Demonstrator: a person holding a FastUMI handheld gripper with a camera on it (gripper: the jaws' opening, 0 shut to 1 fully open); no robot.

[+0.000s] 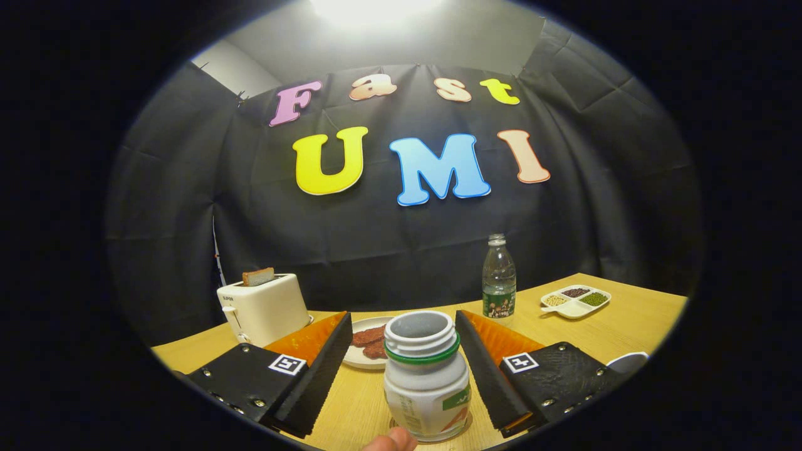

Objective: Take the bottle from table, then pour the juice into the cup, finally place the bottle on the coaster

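Note:
A small white bottle (426, 382) with a green neck ring and an uncapped mouth stands upright on the wooden table (626, 326), between my two fingers. A thin round rim, perhaps the coaster (465, 430), shows under its base. My gripper (403, 316) is open: the left finger (313, 382) stands well clear of the bottle and the right finger (489, 369) is close beside it, with no firm press visible. A white curved edge, possibly the cup (630, 360), peeks out beyond the right finger. A person's fingertip (388, 441) shows just in front of the bottle.
Beyond the fingers stand a cream toaster (263, 310) holding a slice of bread, a white plate of dark meat slices (369, 341), a clear plastic water bottle (499, 279) and a white divided dish of beans (576, 300). The black cloth wall closes the table's far side.

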